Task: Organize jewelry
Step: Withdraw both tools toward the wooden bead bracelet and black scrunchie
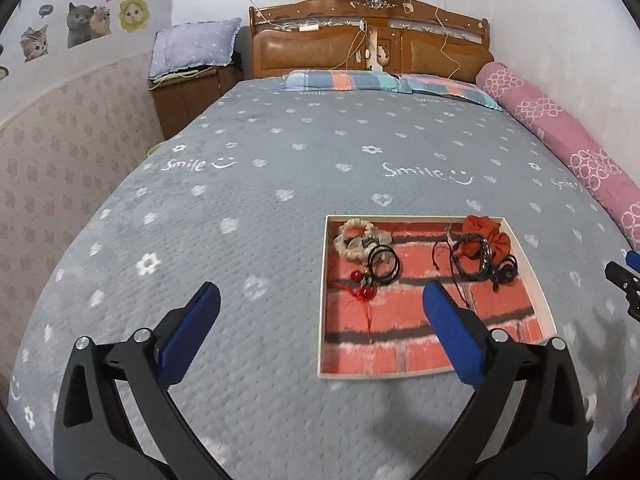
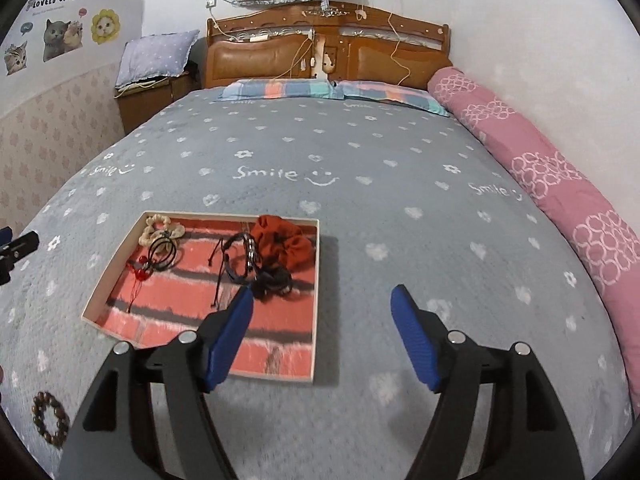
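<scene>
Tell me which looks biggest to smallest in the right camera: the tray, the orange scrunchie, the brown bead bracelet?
1. tray
2. orange scrunchie
3. brown bead bracelet

The last two look close in size, and the bracelet lies nearer the camera, so that order is unsure.

bedspread [image 1: 280,184]: quilted matt cloth; headboard [image 1: 360,40]: glossy wood | tray [image 1: 532,272]: matt card rim; scrunchie [image 2: 288,240]: rust cloth

A home bedroom: ahead of the gripper lie a grey "Smile" bedspread [image 1: 280,168], carved wooden headboard [image 1: 368,40], plaid pillows [image 1: 340,80]; cat wall stickers [image 1: 80,24] up left.
</scene>
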The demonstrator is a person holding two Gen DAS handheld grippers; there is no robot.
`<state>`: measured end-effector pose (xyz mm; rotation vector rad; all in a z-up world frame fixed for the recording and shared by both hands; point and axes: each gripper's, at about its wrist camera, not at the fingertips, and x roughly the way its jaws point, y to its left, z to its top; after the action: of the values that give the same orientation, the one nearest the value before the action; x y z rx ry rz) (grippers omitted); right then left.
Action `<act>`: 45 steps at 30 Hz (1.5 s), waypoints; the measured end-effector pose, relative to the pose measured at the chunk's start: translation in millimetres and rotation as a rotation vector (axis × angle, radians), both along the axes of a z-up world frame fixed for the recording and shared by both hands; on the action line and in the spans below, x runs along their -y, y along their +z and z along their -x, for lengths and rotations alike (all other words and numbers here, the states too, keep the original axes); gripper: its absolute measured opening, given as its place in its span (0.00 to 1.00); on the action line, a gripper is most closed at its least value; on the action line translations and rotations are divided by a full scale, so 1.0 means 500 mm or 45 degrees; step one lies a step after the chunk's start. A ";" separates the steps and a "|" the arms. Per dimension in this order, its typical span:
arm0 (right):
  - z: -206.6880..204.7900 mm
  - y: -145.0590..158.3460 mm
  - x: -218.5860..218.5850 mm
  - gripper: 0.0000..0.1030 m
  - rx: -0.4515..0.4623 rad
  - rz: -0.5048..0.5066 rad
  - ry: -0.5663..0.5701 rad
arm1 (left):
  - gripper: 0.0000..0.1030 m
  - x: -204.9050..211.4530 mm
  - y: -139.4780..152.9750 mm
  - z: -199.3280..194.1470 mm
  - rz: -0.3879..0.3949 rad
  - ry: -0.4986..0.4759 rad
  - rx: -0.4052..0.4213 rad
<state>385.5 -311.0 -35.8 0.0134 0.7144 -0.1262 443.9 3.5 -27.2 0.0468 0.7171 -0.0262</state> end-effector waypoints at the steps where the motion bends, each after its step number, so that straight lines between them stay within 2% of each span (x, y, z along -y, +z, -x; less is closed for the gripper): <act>1: 0.019 0.000 -0.001 0.69 0.004 -0.001 0.004 | 0.95 -0.003 0.001 0.015 0.000 -0.001 0.003; 6: 0.093 -0.024 -0.020 0.69 0.023 -0.033 0.023 | 0.95 -0.036 -0.008 0.085 0.040 0.012 0.000; 13: 0.170 -0.084 -0.030 0.69 -0.020 -0.061 0.020 | 0.95 -0.065 -0.062 0.170 -0.032 0.027 -0.023; 24: 0.255 -0.181 -0.056 0.69 -0.064 -0.032 0.043 | 0.95 -0.089 -0.134 0.283 -0.005 0.019 -0.046; 32: 0.293 -0.231 -0.066 0.69 -0.101 -0.098 0.049 | 0.95 -0.110 -0.179 0.314 -0.005 0.034 -0.076; 40: 0.327 -0.259 -0.107 0.68 -0.112 -0.078 0.094 | 0.95 -0.142 -0.204 0.337 0.006 0.065 -0.088; 45: 0.321 -0.266 -0.091 0.68 -0.108 -0.066 0.024 | 0.95 -0.154 -0.213 0.346 0.007 0.078 -0.091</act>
<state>225.1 -265.5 -169.0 0.0508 0.8020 -0.0903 271.1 80.3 -133.5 0.0187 0.7900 0.0289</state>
